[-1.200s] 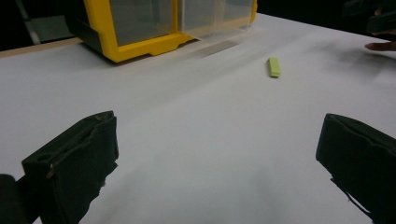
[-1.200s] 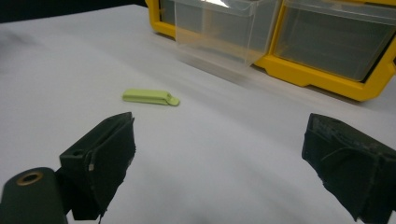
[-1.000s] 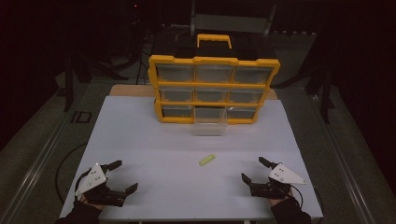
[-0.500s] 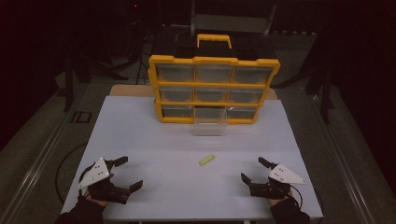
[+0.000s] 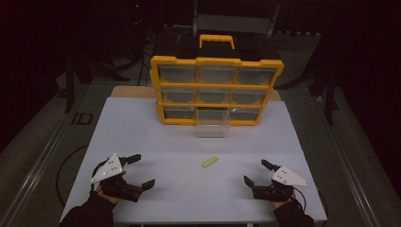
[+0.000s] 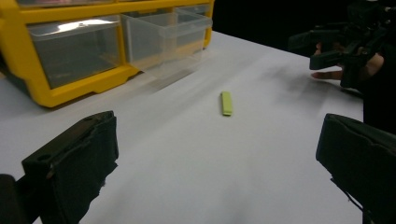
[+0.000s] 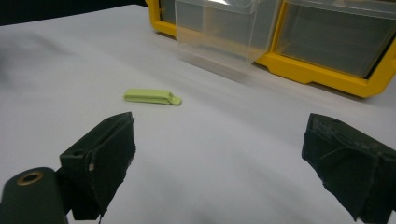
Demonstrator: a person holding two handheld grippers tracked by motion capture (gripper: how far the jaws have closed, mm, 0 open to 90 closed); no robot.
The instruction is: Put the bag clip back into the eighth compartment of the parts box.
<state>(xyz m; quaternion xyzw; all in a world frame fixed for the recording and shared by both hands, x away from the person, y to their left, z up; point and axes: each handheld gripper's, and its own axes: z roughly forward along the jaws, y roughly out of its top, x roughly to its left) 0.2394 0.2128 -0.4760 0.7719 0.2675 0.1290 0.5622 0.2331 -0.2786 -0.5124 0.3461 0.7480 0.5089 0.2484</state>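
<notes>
a small flat light-green plastic clip (image 5: 210,162) lies alone on the white tabletop (image 5: 179,137), about midway between the two hand-held grippers and a little farther out than both, with nothing touching it. the left gripper (image 5: 137,170) sits near the front left edge with its black jaws spread wide and nothing between them; the right gripper (image 5: 257,172) sits near the front right, likewise released and empty. both seem parked low and aimed inward at the clip, which reads as a ready stance before a pick. behind the clip stands a yellow-framed organiser of nine clear plastic drawers (image 5: 216,90), and its bottom middle clear drawer (image 5: 213,124) is pulled forward over the table, probably so the clip can be dropped in. that drawer looks empty, though its clear walls and the dim light make this hard to confirm. the contents of the other drawers can't be made out, the room around the table is dark, and the person's forearms are cut off at the bottom edge
</notes>
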